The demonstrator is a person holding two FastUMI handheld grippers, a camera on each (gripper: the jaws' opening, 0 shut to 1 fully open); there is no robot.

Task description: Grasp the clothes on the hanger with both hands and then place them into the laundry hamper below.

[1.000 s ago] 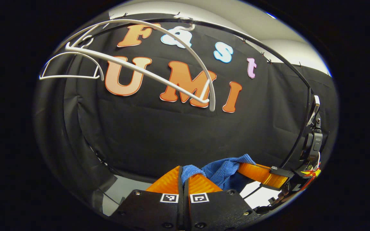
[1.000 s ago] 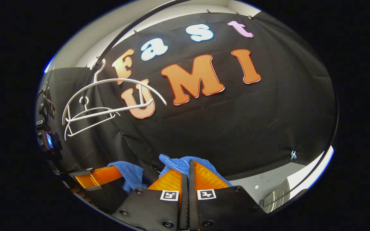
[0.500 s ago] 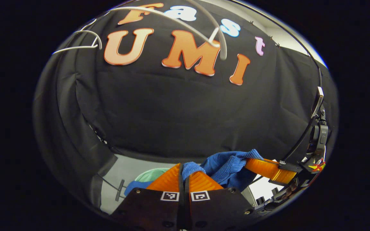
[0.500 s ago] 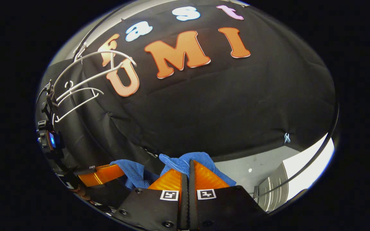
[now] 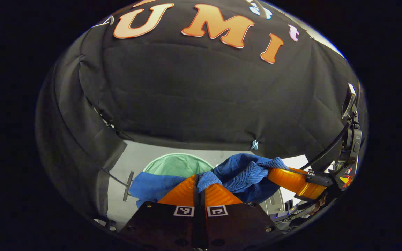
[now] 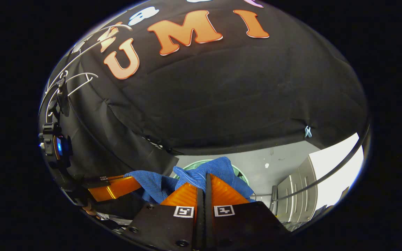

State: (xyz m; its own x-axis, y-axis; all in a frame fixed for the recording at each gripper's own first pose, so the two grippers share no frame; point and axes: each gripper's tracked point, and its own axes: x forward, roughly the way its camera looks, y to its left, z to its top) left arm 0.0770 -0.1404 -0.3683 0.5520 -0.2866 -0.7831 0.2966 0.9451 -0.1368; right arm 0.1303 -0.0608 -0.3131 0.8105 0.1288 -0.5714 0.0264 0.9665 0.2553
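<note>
Blue cloth [image 5: 246, 172] is pinched in both my closed grippers' jaws, left gripper [image 5: 199, 181] and right gripper [image 6: 205, 179]; at 12 o'clock it half-hides the green hamper [image 5: 173, 164].

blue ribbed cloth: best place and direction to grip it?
Grip the blue ribbed cloth at its bunched upper folds, one hand-held gripper per end, coming in level from the near side. That is how it is held: the left hand-held gripper and right hand-held gripper each pinch a fold, and the rest sags over the green mesh hamper.
</note>
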